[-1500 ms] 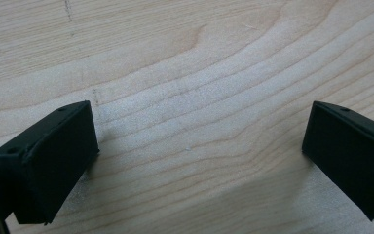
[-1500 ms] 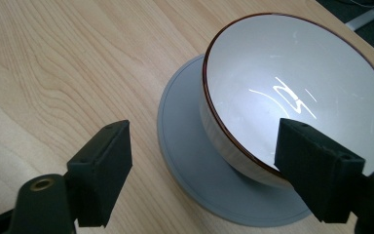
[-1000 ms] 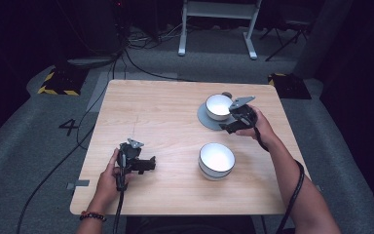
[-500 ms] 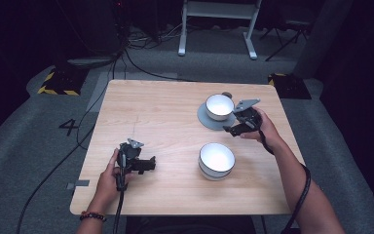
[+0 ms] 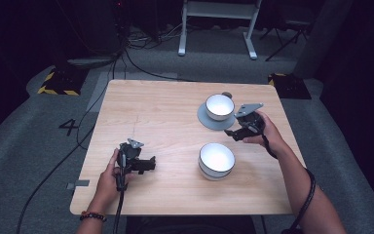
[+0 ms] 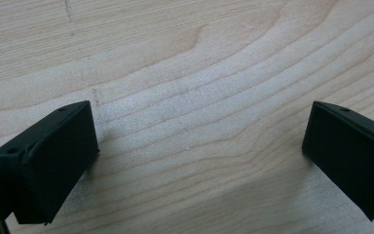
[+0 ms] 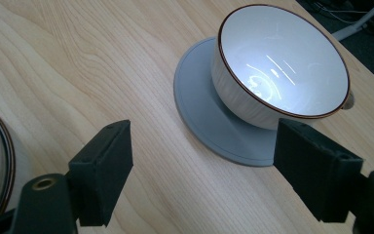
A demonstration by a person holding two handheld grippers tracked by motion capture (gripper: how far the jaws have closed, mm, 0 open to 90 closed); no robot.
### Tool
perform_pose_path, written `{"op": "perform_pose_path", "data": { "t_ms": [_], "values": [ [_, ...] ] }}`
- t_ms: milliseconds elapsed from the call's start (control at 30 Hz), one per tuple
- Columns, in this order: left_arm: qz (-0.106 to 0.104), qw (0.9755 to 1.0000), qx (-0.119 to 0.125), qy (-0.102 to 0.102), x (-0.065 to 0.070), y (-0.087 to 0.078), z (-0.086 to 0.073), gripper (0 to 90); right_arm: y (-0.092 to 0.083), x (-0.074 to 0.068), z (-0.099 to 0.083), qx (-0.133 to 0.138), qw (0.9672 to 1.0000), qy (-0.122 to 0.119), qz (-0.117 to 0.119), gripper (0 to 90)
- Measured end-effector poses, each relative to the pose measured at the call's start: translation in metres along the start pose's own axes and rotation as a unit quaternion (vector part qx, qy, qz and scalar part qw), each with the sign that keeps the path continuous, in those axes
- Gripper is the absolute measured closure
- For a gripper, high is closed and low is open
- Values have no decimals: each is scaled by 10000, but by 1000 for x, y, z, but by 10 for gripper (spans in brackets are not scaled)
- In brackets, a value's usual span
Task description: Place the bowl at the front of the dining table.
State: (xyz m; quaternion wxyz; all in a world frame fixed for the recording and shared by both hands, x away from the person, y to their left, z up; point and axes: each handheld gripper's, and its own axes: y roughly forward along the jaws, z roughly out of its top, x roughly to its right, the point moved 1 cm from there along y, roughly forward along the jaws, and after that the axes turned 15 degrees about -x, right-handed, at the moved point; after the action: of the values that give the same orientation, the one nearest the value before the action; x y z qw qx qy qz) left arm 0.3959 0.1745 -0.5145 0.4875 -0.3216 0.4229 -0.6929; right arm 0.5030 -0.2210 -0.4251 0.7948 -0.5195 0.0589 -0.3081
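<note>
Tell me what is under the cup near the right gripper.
The cup stands on a grey saucer, which lies flat on the table. The saucer's middle is covered by the cup.

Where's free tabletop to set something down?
Free: the far-left table from the left gripper up to the far edge, and the near edge by the bowl. Crowded: right side, around cup, saucer and right gripper.

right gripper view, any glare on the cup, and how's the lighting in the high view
Right gripper view: bright streaks of glare inside the white cup, which stands sharp on its grey saucer. High view: the wooden table is lit, the floor and background fall very dark.
</note>
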Motion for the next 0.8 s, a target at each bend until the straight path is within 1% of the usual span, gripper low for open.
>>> {"op": "perform_pose_path", "data": {
  "t_ms": [100,133,200,300,333,367,400,433,500,567,600,633,667,700,733,800],
  "values": [
    [1,10000,0,0,0,0,0,0,-3,-2,-3,11,9999,138,-4,222],
    [0,10000,1,-1,0,0,0,0,-3,0,-5,-9,10000,6,-74,222],
    [-2,10000,0,0,0,0,0,0,-5,-1,-8,3,10000,48,-37,223],
    [0,10000,1,-1,0,0,0,0,-7,-1,-12,8,10000,15,-91,223],
    [-1,10000,0,1,0,0,0,0,-8,-2,-14,-4,9999,42,-98,222],
    [0,10000,1,0,0,0,0,0,-9,-2,-15,18,10000,23,-60,222],
    [0,10000,-1,2,0,0,0,0,-10,-2,-16,3,10000,10,-79,222],
    [-1,10000,0,1,0,0,0,0,-10,-3,-18,8,9999,65,-103,222],
    [0,10000,0,-1,0,0,0,0,-11,-3,-21,43,9999,45,-87,222],
    [0,10000,-1,1,0,0,0,0,-13,-4,-24,16,9999,71,-96,222],
    [0,10000,-1,1,0,0,0,0,-13,-3,-25,3,9999,41,-134,222],
    [0,10000,0,0,0,0,0,0,-13,-5,-27,22,9999,84,-104,222],
    [0,10000,0,1,0,0,0,0,-14,-5,-28,-5,9999,60,-114,221],
    [1,10000,-3,-1,0,0,0,0,-14,-5,-29,29,9999,22,-142,221],
    [0,10000,0,1,0,0,0,0,-15,-6,-31,-19,9999,81,-132,221],
    [1,10000,-1,2,0,0,0,0,-16,-6,-33,-3,9999,76,-127,221]
  ]
}}
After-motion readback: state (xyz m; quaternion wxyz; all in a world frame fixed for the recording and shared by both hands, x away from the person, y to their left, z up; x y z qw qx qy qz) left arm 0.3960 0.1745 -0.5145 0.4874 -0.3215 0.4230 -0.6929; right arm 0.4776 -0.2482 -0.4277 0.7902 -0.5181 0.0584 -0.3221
